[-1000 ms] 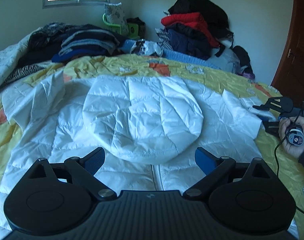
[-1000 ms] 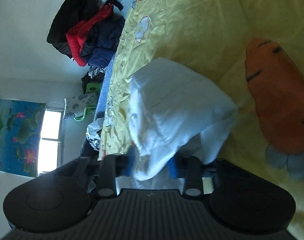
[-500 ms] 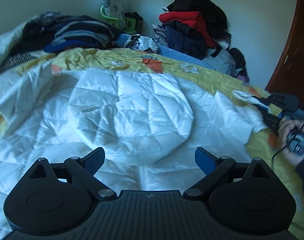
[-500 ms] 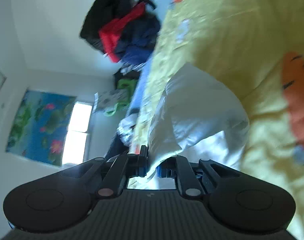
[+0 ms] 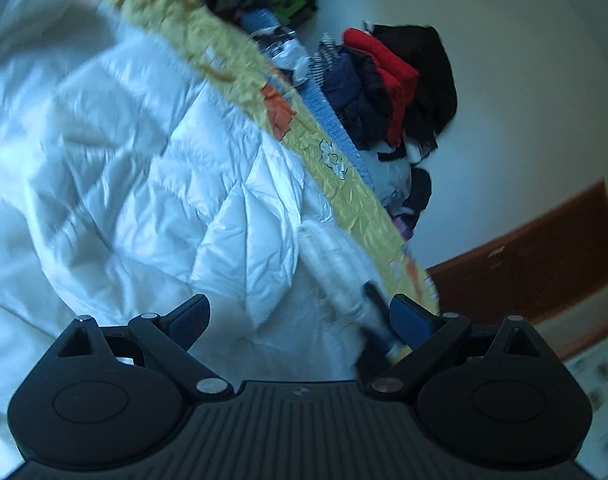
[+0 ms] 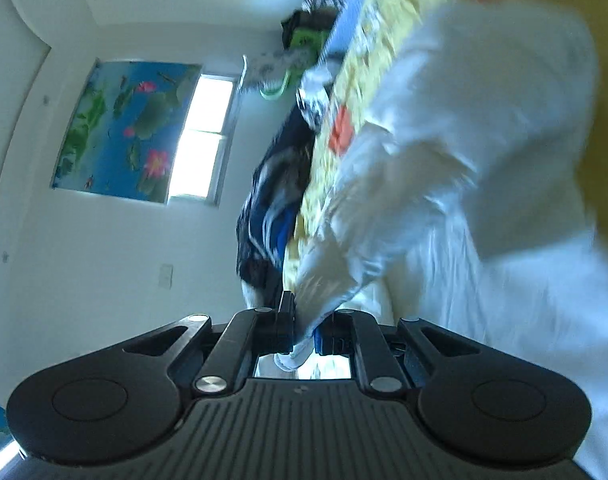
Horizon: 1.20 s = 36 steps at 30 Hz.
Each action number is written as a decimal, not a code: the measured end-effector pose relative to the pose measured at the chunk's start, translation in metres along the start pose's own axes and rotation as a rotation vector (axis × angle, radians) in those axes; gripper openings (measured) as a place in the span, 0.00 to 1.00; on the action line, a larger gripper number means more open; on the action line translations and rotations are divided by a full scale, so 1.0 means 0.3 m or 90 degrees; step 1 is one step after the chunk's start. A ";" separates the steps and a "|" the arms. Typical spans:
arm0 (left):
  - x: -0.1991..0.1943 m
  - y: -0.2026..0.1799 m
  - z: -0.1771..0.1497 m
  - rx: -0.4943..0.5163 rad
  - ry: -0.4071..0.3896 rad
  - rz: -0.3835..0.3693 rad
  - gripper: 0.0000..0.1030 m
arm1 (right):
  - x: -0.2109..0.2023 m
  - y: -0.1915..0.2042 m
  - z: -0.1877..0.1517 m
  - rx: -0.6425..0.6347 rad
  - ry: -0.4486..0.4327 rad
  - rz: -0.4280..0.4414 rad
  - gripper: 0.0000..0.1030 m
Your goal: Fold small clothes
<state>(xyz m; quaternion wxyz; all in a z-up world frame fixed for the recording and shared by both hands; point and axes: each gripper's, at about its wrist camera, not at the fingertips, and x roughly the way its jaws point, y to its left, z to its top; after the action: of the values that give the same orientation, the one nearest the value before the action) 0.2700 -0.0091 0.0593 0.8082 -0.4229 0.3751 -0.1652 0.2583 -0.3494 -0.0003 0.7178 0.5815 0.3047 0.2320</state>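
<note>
A white quilted puffer jacket (image 5: 144, 168) lies spread on the yellow bedspread (image 5: 232, 64). My left gripper (image 5: 300, 318) is open and empty, tilted and close above the jacket's right side. My right gripper (image 6: 304, 330) is shut on the jacket's white sleeve cuff (image 6: 294, 356), and the sleeve (image 6: 443, 168) is lifted and stretched away from it. In the left wrist view the sleeve (image 5: 335, 264) and the right gripper's finger (image 5: 377, 316) show just inside my left gripper's right finger.
A pile of red, black and navy clothes (image 5: 391, 84) sits against the far wall. Dark folded clothes (image 6: 272, 208) lie at the bed's far side. A brown door (image 5: 535, 264) is at the right. A window (image 6: 202, 136) and a lotus picture (image 6: 120, 128) are on the wall.
My right gripper has closed fully on the sleeve cuff and carried it up and in over the jacket. My left gripper has swung right and tilted, now close to the sleeve.
</note>
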 end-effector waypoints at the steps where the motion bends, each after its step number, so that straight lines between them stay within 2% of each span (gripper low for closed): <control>1: 0.012 0.012 0.002 -0.019 0.002 -0.002 0.95 | 0.004 -0.007 -0.013 0.007 0.008 0.003 0.14; 4: 0.042 0.037 0.009 -0.055 0.010 0.001 0.94 | -0.008 -0.011 -0.056 0.016 0.026 0.011 0.14; 12: 0.081 0.066 0.033 -0.087 0.000 0.019 0.94 | -0.049 0.017 -0.148 0.003 0.079 0.032 0.14; 15: 0.089 0.068 0.030 -0.080 0.009 0.021 0.87 | -0.048 0.032 -0.188 -0.007 0.104 0.035 0.14; 16: 0.090 0.069 0.029 -0.079 0.012 0.020 0.80 | -0.044 0.040 -0.200 -0.012 0.114 0.035 0.14; 17: 0.089 0.070 0.027 -0.077 0.014 0.020 0.66 | -0.047 0.045 -0.213 -0.022 0.122 0.032 0.14; 21: 0.085 0.077 0.026 -0.071 0.020 0.032 0.30 | -0.049 0.084 -0.258 -0.083 0.149 0.012 0.14; 22: 0.080 0.079 0.027 -0.070 0.016 0.037 0.27 | -0.054 0.094 -0.267 -0.101 0.152 0.001 0.14; 23: 0.073 0.081 0.028 -0.068 0.010 0.041 0.20 | -0.056 0.107 -0.276 -0.119 0.153 -0.010 0.16; 26: 0.046 0.063 0.033 -0.023 -0.014 0.073 0.13 | -0.064 0.144 -0.286 -0.181 0.149 -0.067 0.24; 28: 0.021 0.034 0.035 0.039 -0.041 0.113 0.13 | -0.073 0.172 -0.297 -0.231 0.146 -0.119 0.40; 29: 0.008 0.025 0.038 0.065 -0.055 0.126 0.13 | -0.080 0.185 -0.304 -0.258 0.140 -0.140 0.44; 31: -0.020 0.015 0.048 0.106 -0.076 0.155 0.13 | -0.103 0.208 -0.318 -0.323 0.122 -0.191 0.62; 36: -0.088 0.041 0.088 0.150 -0.102 0.216 0.13 | -0.128 0.245 -0.355 -0.460 0.105 -0.312 0.64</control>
<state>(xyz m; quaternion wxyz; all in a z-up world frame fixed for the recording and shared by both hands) 0.2716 0.0281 0.0713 0.8956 -0.2680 0.3534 -0.0358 0.1573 -0.2860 0.0633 0.8821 0.1829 0.3892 0.1922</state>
